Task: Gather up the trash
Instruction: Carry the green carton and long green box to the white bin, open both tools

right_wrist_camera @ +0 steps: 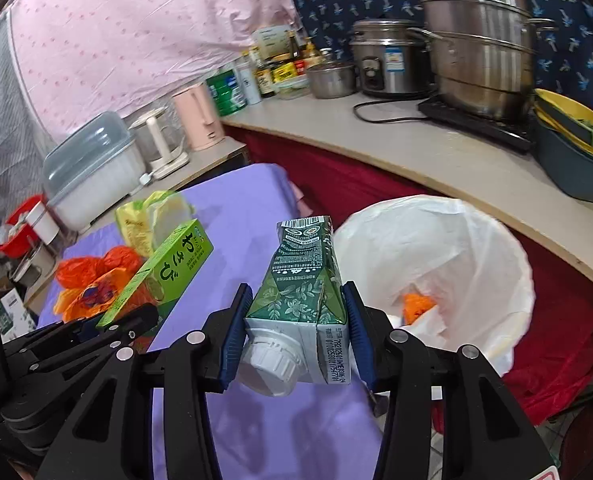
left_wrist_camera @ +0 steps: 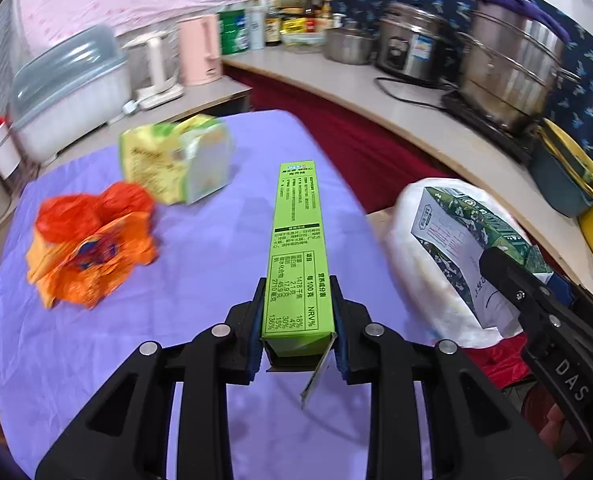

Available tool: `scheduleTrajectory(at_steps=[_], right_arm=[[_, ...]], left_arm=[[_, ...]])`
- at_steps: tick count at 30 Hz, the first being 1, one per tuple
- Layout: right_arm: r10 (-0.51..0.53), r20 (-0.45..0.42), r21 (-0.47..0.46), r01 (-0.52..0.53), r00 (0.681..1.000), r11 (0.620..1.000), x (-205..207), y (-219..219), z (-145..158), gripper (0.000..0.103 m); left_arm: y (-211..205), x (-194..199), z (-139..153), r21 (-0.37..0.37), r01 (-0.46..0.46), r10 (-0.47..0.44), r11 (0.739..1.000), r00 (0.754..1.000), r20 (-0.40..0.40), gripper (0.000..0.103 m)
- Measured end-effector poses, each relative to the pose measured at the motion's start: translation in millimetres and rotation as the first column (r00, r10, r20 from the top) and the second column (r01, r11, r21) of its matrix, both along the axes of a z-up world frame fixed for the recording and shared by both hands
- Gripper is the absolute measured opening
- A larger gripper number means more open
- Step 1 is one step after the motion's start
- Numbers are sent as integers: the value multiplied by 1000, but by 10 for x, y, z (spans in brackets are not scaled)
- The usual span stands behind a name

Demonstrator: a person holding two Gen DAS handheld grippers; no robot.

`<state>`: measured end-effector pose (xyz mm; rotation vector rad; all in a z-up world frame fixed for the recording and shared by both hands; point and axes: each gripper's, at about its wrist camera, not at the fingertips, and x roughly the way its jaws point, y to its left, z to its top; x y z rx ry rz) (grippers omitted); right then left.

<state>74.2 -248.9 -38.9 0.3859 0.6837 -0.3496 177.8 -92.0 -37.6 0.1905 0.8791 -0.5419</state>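
- Left gripper (left_wrist_camera: 298,312) is clamped on the long green wasabi box (left_wrist_camera: 298,248), pads squeezing its near end; the box's long axis runs straight out ahead of the fingers, over the purple cloth (left_wrist_camera: 200,264).
- Right gripper (right_wrist_camera: 294,328) has the dark green drink carton (right_wrist_camera: 302,288) pinched between its blue pads, white cap end toward the camera, gabled body pointing forward.
- Here's the relation that matters: the white-lined trash bin (right_wrist_camera: 468,240) sits ahead and to the right of the right fingers, mouth open, an orange scrap already down inside.
- The right hand is the nearer one, I'd say; the carton looks due to go in first, with the box coming across from the left after it.
- Two pieces remain on the cloth, ahead-left of the left fingers: a crumpled orange wrapper (left_wrist_camera: 92,252) and a yellow-green packet (left_wrist_camera: 176,160), near each other.
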Motion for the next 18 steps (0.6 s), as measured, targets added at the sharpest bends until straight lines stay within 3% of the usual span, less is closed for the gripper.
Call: scheduleTrajectory(at_steps=[10,18], right_arm=[[-156,11,5,156,988,988,-486,-733,38,44],[-219,-12,23,219,976,975,-659,-1045,-86,44]], left_arm=[[-729,-348,76,-1,123,-123,992,992,9,27],[-1208,-529,22,16,222,-222,975,975,-10,27]])
